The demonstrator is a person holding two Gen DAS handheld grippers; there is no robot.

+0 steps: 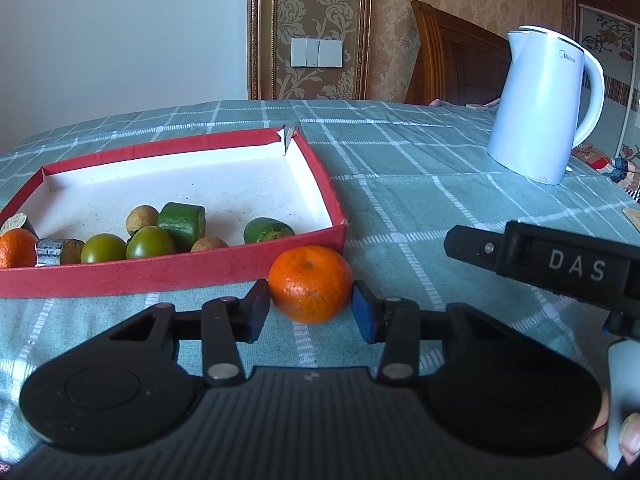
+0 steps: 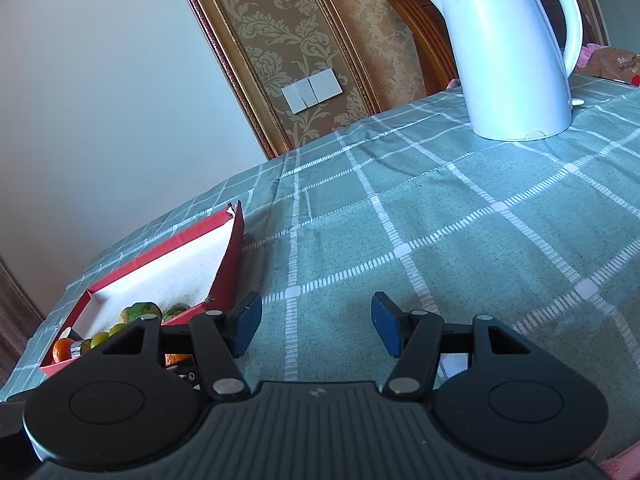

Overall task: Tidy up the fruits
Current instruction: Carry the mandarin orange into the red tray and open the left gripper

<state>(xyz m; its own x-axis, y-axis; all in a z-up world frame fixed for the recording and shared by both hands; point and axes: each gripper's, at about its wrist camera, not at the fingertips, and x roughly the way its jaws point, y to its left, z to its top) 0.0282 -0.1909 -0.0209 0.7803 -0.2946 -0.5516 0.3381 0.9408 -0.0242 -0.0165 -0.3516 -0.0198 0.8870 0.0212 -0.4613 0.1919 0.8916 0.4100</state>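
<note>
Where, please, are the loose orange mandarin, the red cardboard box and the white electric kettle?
Loose orange mandarin [image 1: 310,283], left wrist view, middle of its peel.
Red cardboard box [image 1: 168,270], left wrist view, near outer wall.
White electric kettle [image 2: 508,60], right wrist view, middle of its body.

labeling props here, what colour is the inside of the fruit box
White inside the box, with red outer walls and rim; clearest in the left wrist view.

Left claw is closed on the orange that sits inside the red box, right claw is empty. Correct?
Not quite. In the left wrist view the orange between the left claw's pads sits on the tablecloth just outside the red box, against its front wall. The right claw is empty, as you said.
</note>
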